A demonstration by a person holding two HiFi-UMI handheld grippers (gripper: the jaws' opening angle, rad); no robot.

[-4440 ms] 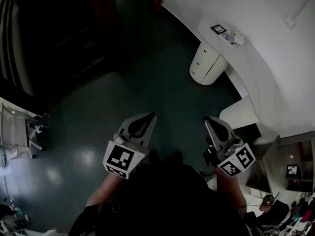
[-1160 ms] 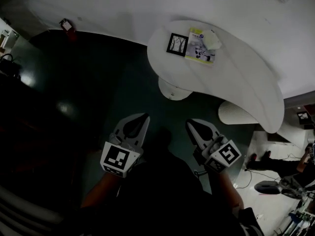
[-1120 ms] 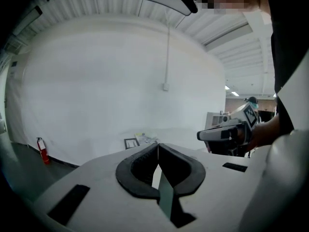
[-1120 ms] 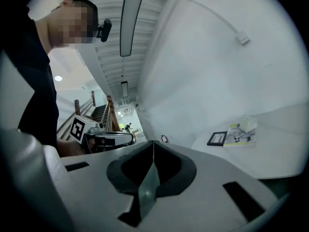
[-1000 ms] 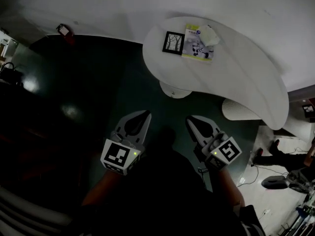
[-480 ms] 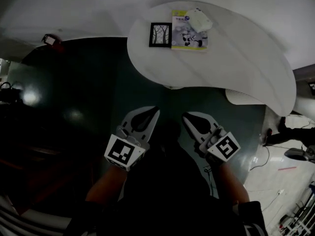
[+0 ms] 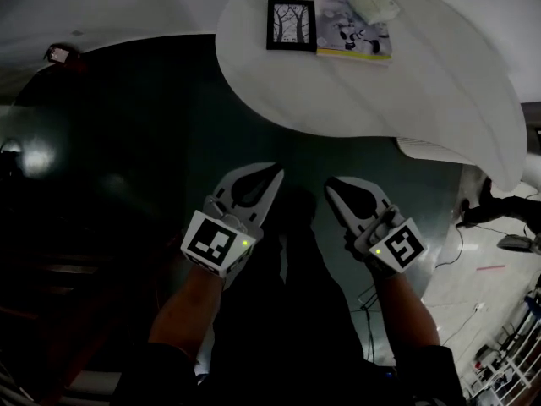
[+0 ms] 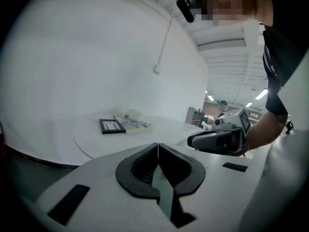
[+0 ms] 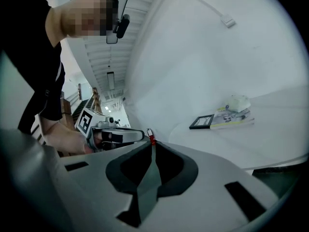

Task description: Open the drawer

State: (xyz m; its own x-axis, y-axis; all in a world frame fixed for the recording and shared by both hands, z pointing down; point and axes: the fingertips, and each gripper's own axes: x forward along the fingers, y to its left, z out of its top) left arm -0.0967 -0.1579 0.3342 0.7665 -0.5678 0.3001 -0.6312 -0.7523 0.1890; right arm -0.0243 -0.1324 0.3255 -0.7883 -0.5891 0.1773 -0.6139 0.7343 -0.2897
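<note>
Left gripper (image 7: 276,173), right gripper (image 7: 330,183) (both closed) near table (image 7: 423,74) bearing, perhaps, a booklet (image 7: 351,19).

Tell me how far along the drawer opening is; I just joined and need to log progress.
Done: nothing yet; no drawer shows in any view. In hand: the left gripper and right gripper are both shut and empty, held over the dark floor short of the white table, which carries a picture frame and a booklet. Left: find the drawer, grip it and pull it open.
</note>
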